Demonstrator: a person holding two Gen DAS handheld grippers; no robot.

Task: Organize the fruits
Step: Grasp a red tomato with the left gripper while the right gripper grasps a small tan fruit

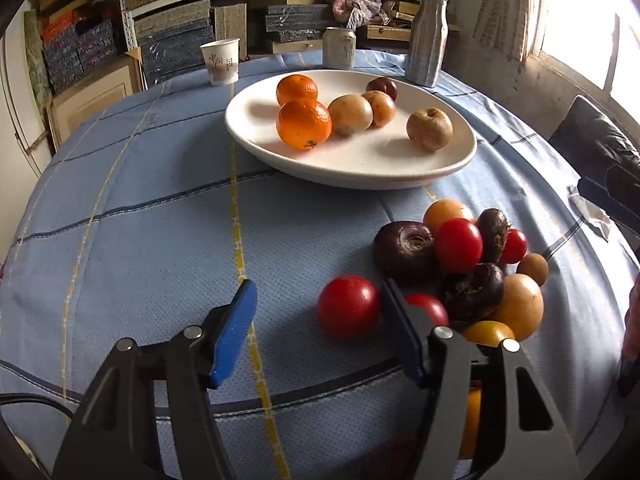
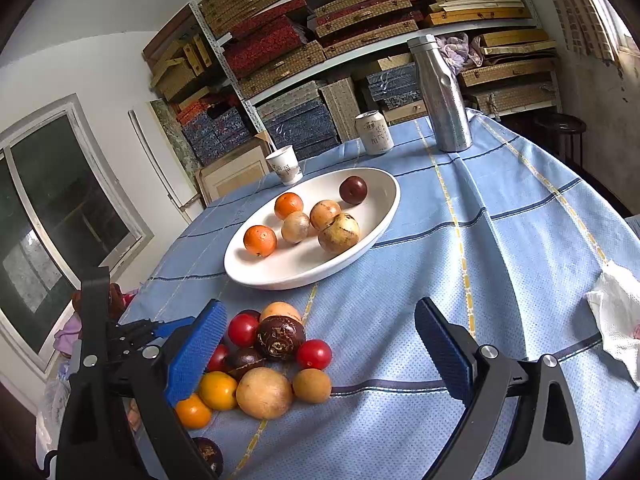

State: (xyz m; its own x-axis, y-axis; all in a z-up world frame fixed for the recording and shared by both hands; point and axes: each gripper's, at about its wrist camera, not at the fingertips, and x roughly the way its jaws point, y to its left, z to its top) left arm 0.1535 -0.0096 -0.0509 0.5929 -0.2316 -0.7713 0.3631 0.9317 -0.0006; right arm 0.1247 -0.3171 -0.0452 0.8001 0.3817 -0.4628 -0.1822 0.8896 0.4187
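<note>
A white oval plate on the blue checked tablecloth holds two oranges, several tan fruits and one dark purple fruit. In front of it lies a loose pile of fruits: red tomatoes, dark purple fruits, and yellow and tan ones. My left gripper is open low over the cloth. A single red tomato lies between its blue pads, close to the right pad and well clear of the left one. My right gripper is open above the pile and holds nothing.
A paper cup, a drinks can and a tall metal bottle stand behind the plate. A crumpled white tissue lies at the table's right edge. Shelves of boxes fill the back wall, and a dark cushion sits to the right.
</note>
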